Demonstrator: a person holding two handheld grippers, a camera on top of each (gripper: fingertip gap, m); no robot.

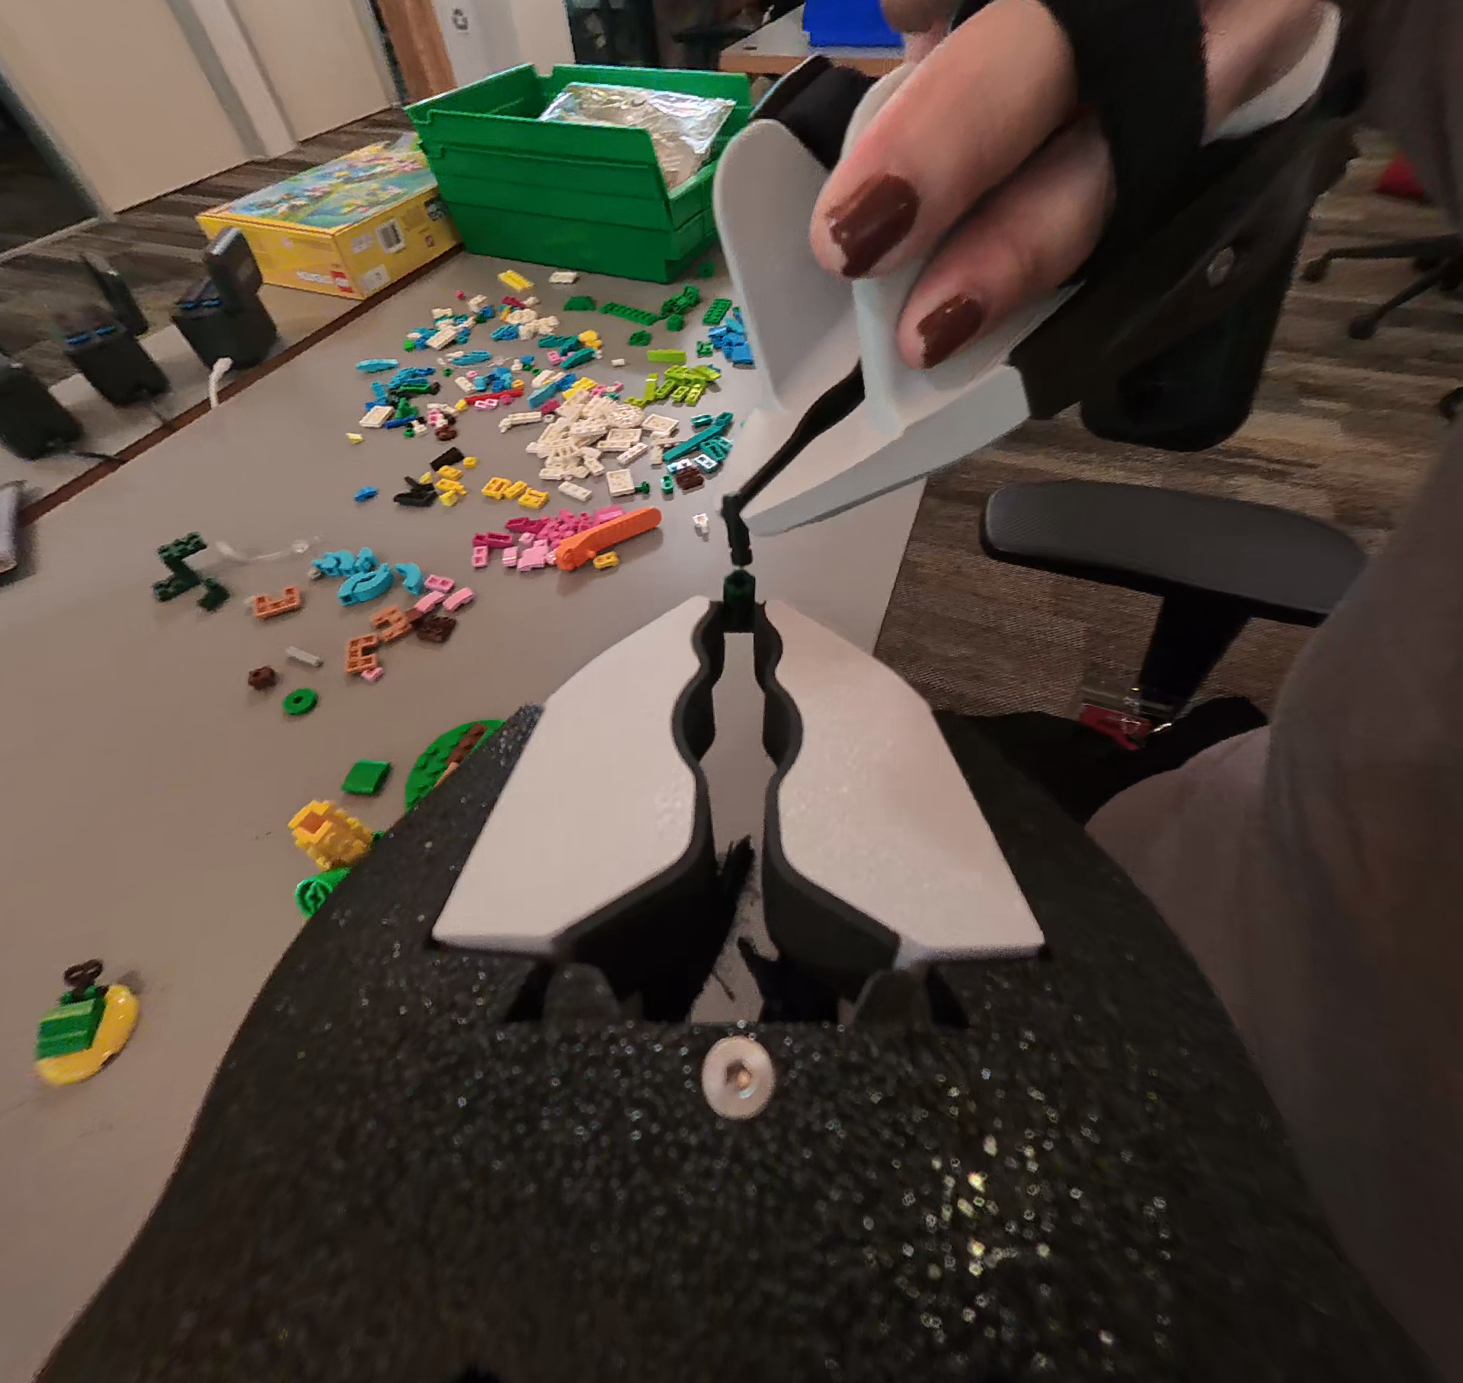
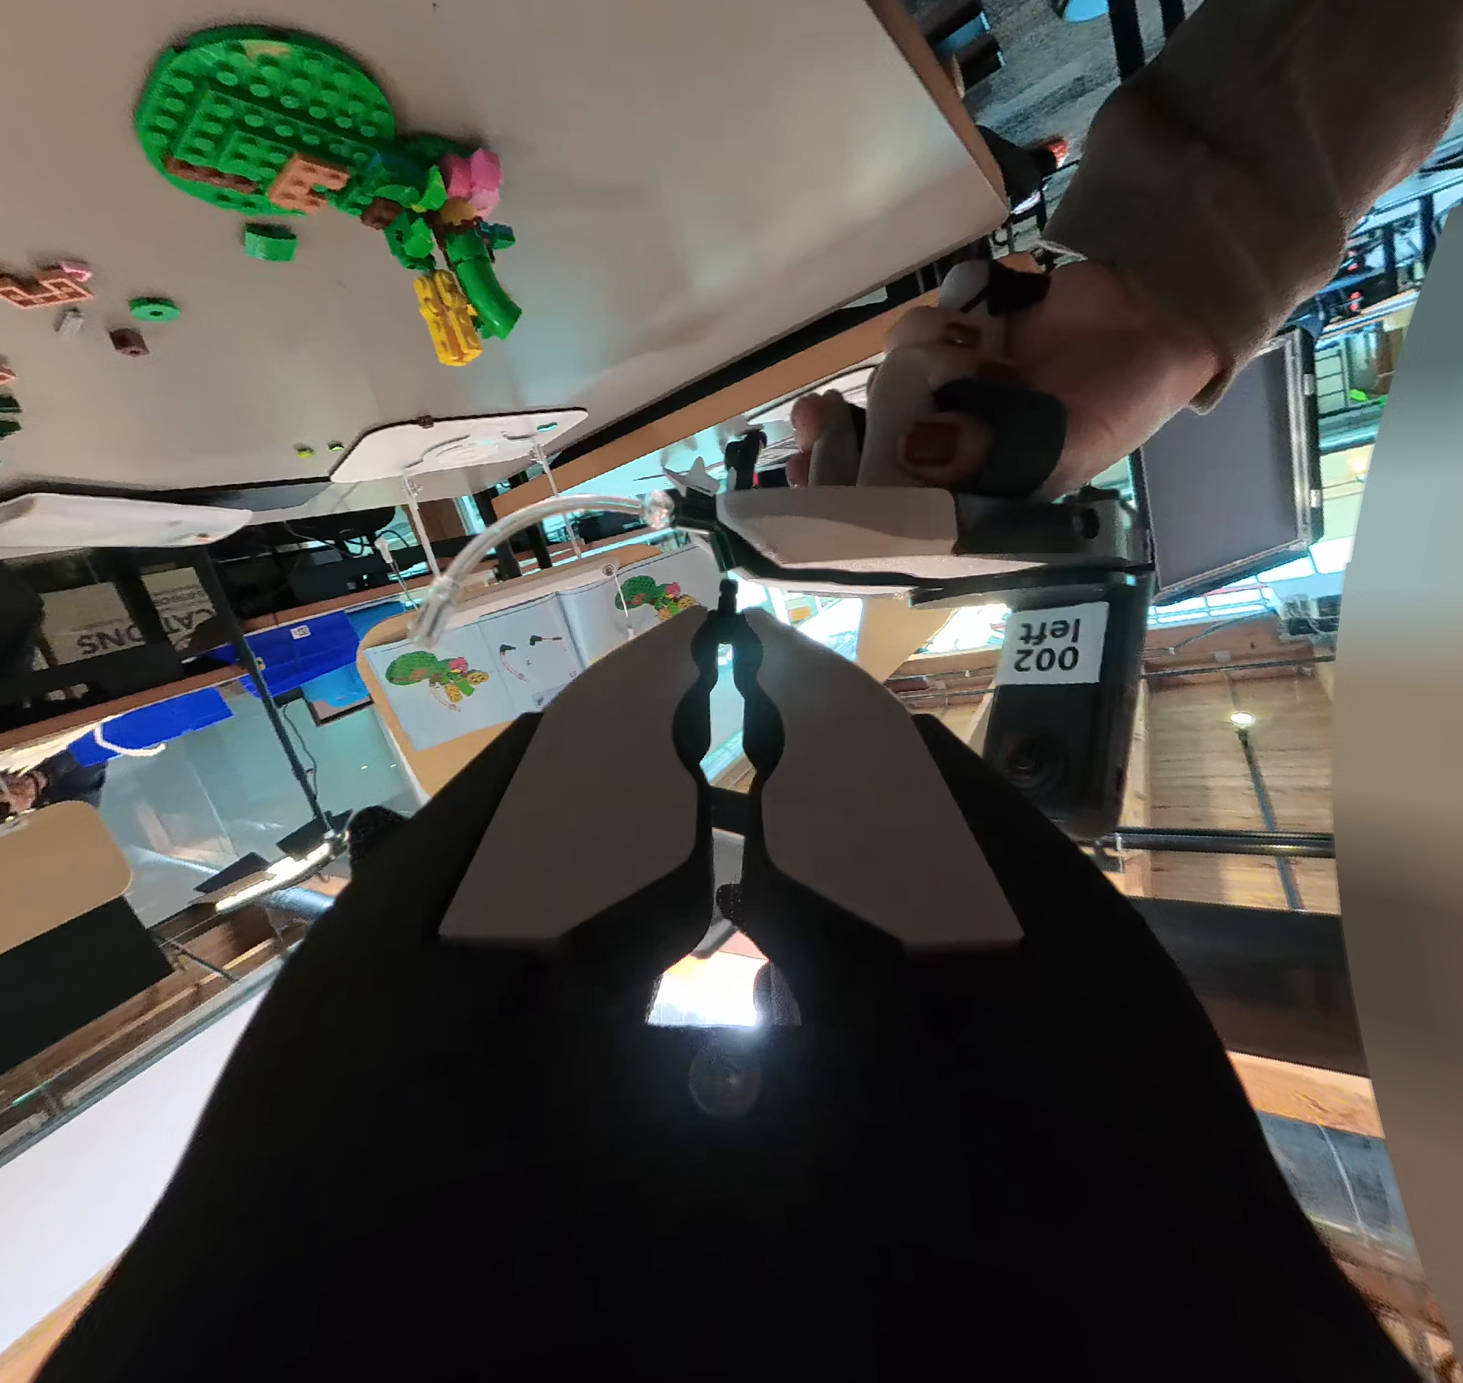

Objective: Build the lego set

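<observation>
My left gripper [image 1: 736,609] is shut on a small dark green piece [image 1: 738,589] at its tips. My right gripper [image 1: 732,510], held by a hand from the upper right, is shut on a small dark peg [image 1: 740,541] just above that piece; a narrow gap shows between them. The right wrist view is upside down: my right gripper [image 2: 724,613] pinches the dark peg [image 2: 726,593] just below the left gripper [image 2: 708,533], whose piece carries a clear curved rod [image 2: 522,533]. The partly built green round plate with a tree [image 2: 261,118] lies on the table.
Loose bricks [image 1: 570,411] are spread over the grey table [image 1: 198,830], with an orange brick separator [image 1: 609,537], a green bin [image 1: 570,173] and a yellow box [image 1: 332,221] behind. A small yellow-green build [image 1: 79,1028] sits near left. A chair armrest [image 1: 1172,545] stands right. An open instruction booklet [image 2: 491,664] stands beyond. My left and right fingertips are right by each other. Both grippers' tips are roughly 25 centimeters from the orange brick separator [image 1: 609,537].
</observation>
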